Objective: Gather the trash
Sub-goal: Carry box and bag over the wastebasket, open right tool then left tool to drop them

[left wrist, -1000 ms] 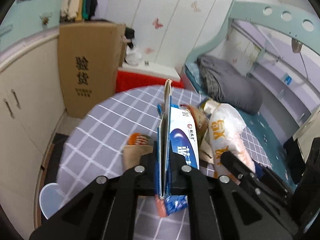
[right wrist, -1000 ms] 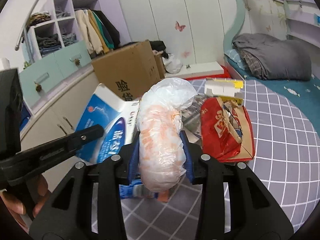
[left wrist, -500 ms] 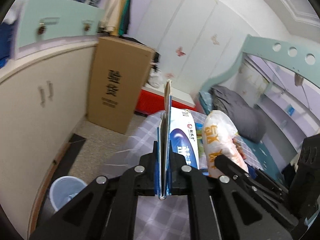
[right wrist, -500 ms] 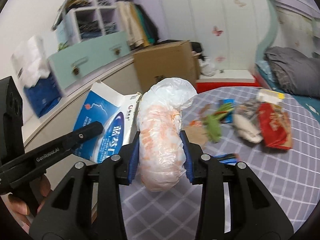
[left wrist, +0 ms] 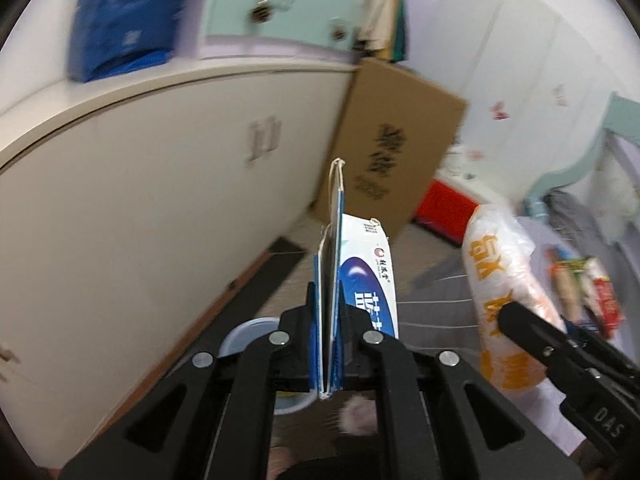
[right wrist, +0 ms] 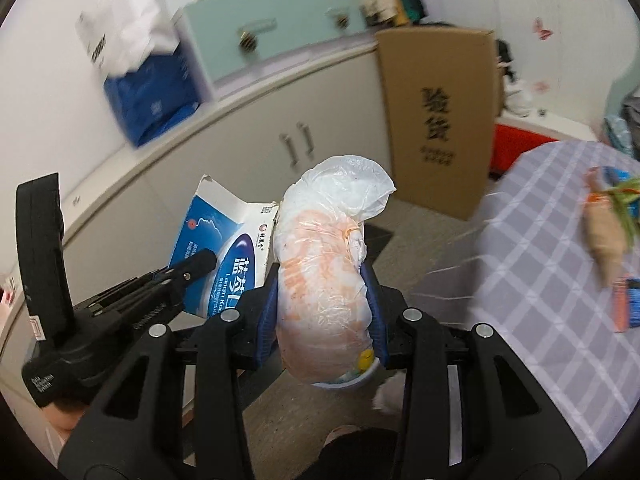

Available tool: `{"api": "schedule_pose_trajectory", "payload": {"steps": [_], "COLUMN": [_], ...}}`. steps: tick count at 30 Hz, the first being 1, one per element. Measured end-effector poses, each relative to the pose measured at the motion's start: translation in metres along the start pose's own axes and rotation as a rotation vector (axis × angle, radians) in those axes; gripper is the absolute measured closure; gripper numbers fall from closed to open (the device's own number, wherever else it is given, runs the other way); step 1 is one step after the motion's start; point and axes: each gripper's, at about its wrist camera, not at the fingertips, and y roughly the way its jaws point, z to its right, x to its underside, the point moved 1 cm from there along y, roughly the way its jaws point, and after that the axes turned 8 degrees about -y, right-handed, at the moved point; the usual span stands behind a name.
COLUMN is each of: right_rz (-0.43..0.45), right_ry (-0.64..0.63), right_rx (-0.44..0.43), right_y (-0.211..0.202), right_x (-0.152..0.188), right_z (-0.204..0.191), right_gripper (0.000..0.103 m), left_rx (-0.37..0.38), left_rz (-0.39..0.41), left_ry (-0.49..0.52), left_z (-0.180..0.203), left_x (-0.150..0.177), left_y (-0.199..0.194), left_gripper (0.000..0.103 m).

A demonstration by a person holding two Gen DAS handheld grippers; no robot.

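Both loads swung off checked table (right wrist: 560,280), over floor, perhaps above bin (left wrist: 248,332).

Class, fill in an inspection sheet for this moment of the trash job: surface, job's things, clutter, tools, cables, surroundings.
Surface: checked tablecloth, blurred, at right.
Job's things: flattened blue carton and stuffed plastic bag, both held above the floor; pale bin partly hidden beneath the left tool.
Clutter: wrappers on the cloth.
Tools: left tool shut on the carton; right tool shut on the bag.
Cables: nothing seen.
Surroundings: cardboard box against the cream cabinets; grey floor.
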Motion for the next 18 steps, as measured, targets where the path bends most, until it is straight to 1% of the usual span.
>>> {"api": "schedule_pose_trajectory", "payload": {"steps": [3,4,5,6,7,8,9,11,13,15,18], "right_rz": [-0.034,-0.048,-0.057,-0.063,-0.073,-0.086,-0.106,-0.156,-0.167,-0.176,-0.186], "right_ry": [-0.007,-0.005,-0.001,0.001,-0.003,-0.009,-0.016,-0.009,0.006,0.016,0.020], "right_rx": [-0.016,-0.026,-0.034,-0.042,-0.052,-0.045,-0.027,-0.019,-0.011,0.003,0.027], "right_y": [0.034,0.045,0.056,0.065,0.075,0.086,0.095,0.113,0.117,0.118,0.118], "right_x": [0.003,0.004,0.005,0.007,0.009,0.011,0.014,0.023,0.029,0.032,0.035], "right_z": [-0.018,-0.023,-0.026,-0.028,-0.031,-0.032,-0.032,-0.030,-0.027,-0.023,-0.018], "right_gripper": [0.063,0.061,0.057,0.050,0.028,0.022,0.022,0.022,0.022,0.021,0.020], "left_rx": [-0.041,-0.059,-0.087,-0.106,-0.122,-0.133,-0.141,-0.135,-0.133,-0.140,-0.131], "left_rz": [-0.019,-0.020,-0.019,-0.021,-0.026,-0.031,-0.045,-0.077,-0.101,-0.114,-0.132], "left_ry": [-0.024,-0.025,-0.024,-0.024,-0.025,-0.028,-0.035,-0.054,-0.069,-0.068,-0.065], "left_z": [-0.023,-0.029,-0.036,-0.042,-0.047,-0.052,-0.059,-0.069,-0.076,-0.077,-0.073], "left_x": [-0.001,-0.002,-0.003,-0.004,-0.004,-0.001,0.000,0.004,0.009,0.013,0.019], "left_y": [0.013,0.017,0.022,0.027,0.031,0.034,0.039,0.047,0.054,0.057,0.060], "left_gripper": [0.096,0.096,0.096,0.096,0.096,0.096,0.096,0.096,0.096,0.096,0.096]}}
